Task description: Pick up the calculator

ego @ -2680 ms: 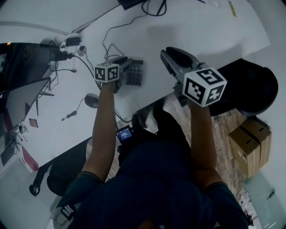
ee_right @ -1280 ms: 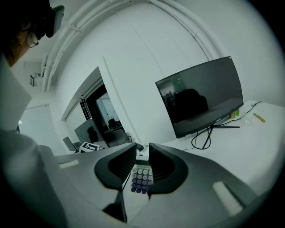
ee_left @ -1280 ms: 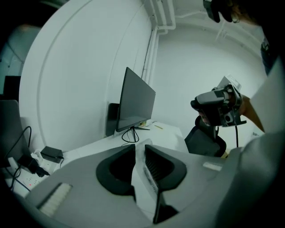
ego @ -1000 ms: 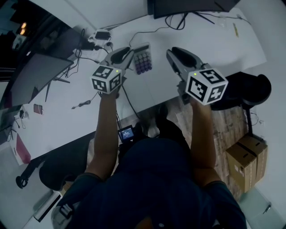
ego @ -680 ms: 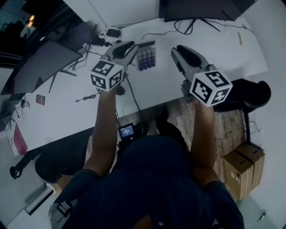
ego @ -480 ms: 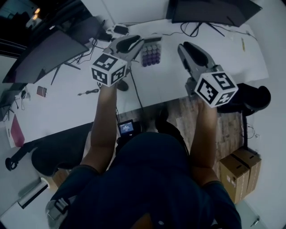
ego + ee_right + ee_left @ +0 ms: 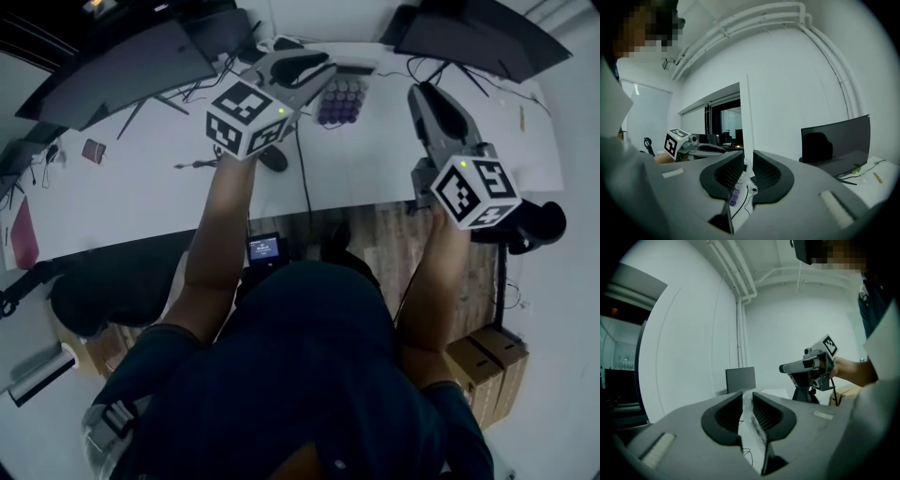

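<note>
Head view: your left gripper (image 7: 323,67) is up off the white desk (image 7: 375,164) with its jaws clamped on the calculator (image 7: 342,96), biting its upper left edge, purple keys facing back at you. Your right gripper (image 7: 421,91) hangs well apart to the right, jaws together, nothing in them. Bare desk between the two and out to the right corner, so that's your free space. The tight side is left and back: a dark monitor (image 7: 131,61) on the left, another at the back right, cables bunched along the back. A mouse (image 7: 274,157) and one cable (image 7: 302,183) lie beside your left forearm, near the front edge. Past that edge it's wood floor (image 7: 375,239), a black chair (image 7: 539,223) on the right, cardboard boxes (image 7: 487,361) lower right. Your own body covers the bottom half.

Left gripper view: pads nearly touching, just a pale sliver of the calculator edge-on in the slit, hard to read. The rest of it is lost behind the jaws. White wall with pipes (image 7: 740,287), and the right gripper out to the right.

Right gripper view: jaws pressed together, nothing gripped. A column of purple keys shows through the slit, but that's beyond the tips, over by the left gripper's marker cube (image 7: 677,140). Big monitor at right, corners of the frame go black
</note>
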Demonstrator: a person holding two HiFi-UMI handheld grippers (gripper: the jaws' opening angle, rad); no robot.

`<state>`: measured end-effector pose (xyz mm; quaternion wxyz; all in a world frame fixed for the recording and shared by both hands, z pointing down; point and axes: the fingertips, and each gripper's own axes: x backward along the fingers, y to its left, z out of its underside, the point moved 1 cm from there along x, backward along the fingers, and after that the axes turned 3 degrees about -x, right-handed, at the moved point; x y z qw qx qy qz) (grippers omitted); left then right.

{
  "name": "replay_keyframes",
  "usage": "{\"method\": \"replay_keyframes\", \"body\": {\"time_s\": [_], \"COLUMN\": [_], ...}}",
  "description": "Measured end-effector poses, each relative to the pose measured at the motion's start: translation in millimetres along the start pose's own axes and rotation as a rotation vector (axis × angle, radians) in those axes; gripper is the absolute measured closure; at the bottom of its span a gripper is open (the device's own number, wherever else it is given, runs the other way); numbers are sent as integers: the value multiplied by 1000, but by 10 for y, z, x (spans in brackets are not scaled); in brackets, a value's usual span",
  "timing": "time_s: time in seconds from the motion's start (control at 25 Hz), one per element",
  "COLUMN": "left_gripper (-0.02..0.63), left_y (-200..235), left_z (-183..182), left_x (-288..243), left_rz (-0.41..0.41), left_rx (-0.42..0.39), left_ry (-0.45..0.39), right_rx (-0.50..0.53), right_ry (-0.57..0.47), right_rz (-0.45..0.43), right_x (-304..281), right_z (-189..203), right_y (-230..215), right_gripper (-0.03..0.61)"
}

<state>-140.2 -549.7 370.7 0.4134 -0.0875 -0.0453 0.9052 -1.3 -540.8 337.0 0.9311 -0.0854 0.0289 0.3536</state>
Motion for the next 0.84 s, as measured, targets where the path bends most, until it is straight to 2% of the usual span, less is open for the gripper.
{"method": "replay_keyframes", "body": {"time_s": [0.84], "left_gripper": [551], "left_y": [-40], "left_z": [-137], "left_x": [579], "left_rz": [24], "left_rx": [-27], "left_ry": [-33], "right_rx": [36], "right_ry": [-14], "right_rz": [12], "right_x": [-73], "right_z": [-138], "right_y": [528], "right_gripper": [510]}}
